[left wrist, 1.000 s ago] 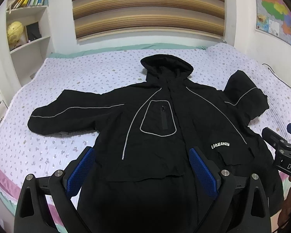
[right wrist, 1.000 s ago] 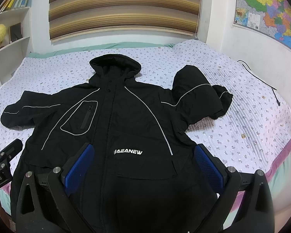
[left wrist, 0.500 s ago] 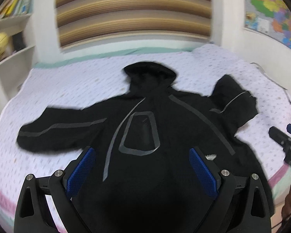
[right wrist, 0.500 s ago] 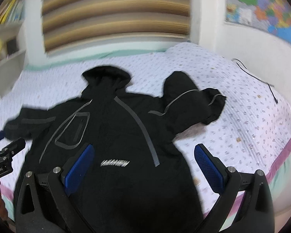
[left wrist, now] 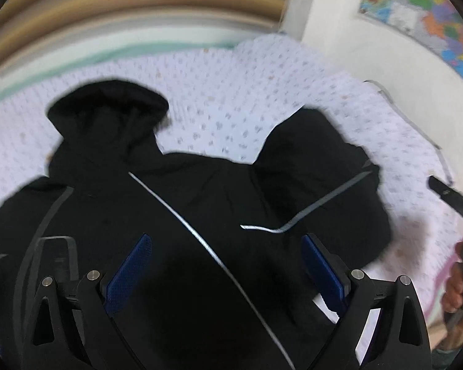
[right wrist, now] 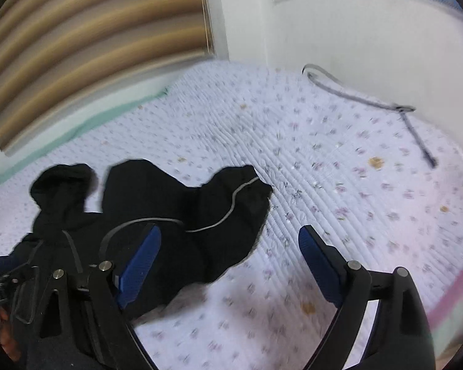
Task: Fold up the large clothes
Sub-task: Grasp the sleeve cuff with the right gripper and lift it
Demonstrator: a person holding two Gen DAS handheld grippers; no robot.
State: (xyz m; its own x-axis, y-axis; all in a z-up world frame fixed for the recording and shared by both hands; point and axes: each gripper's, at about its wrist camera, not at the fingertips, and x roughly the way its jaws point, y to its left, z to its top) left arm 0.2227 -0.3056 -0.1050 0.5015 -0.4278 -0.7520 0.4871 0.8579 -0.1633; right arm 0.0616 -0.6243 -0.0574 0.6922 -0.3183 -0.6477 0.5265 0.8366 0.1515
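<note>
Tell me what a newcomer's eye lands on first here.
The black hooded jacket spread front-up on the flowered bedspread, grey piping crossing its chest. Its bunched sleeve lies just ahead of the open right gripper. A colourful map hangs on the wall beside the bed.

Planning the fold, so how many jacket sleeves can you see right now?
1. The bunched sleeve lies on the bed at the jacket's right side. The other sleeve runs out of frame at the left, so it is hidden.
</note>
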